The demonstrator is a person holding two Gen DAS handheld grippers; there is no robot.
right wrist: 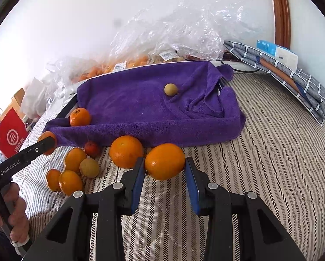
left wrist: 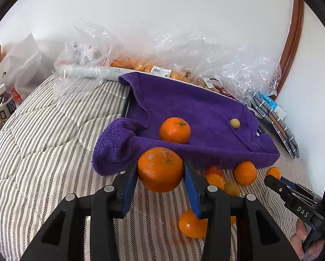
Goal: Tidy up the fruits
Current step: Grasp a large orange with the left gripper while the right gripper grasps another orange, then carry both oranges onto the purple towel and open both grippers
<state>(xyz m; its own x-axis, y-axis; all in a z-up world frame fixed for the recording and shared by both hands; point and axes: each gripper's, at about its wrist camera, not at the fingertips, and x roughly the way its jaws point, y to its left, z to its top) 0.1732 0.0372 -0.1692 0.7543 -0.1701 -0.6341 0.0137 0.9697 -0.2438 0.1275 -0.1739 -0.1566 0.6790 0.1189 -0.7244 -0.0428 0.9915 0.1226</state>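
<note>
my left gripper [left wrist: 160, 174] is clenched on a large orange [left wrist: 160, 169] in front of the purple towel [left wrist: 195, 113]; my right gripper [right wrist: 165, 165] grips another orange [right wrist: 164, 161] over the striped bedspread [right wrist: 271, 163]

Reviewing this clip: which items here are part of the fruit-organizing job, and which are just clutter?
Job:
- left gripper, shut on a large orange
- right gripper, around another orange
- purple towel holding a small orange and a yellowish fruit
- loose fruit pile

Clutter:
- plastic bags
- tea bottle
- red bag
- folded cloths
</note>
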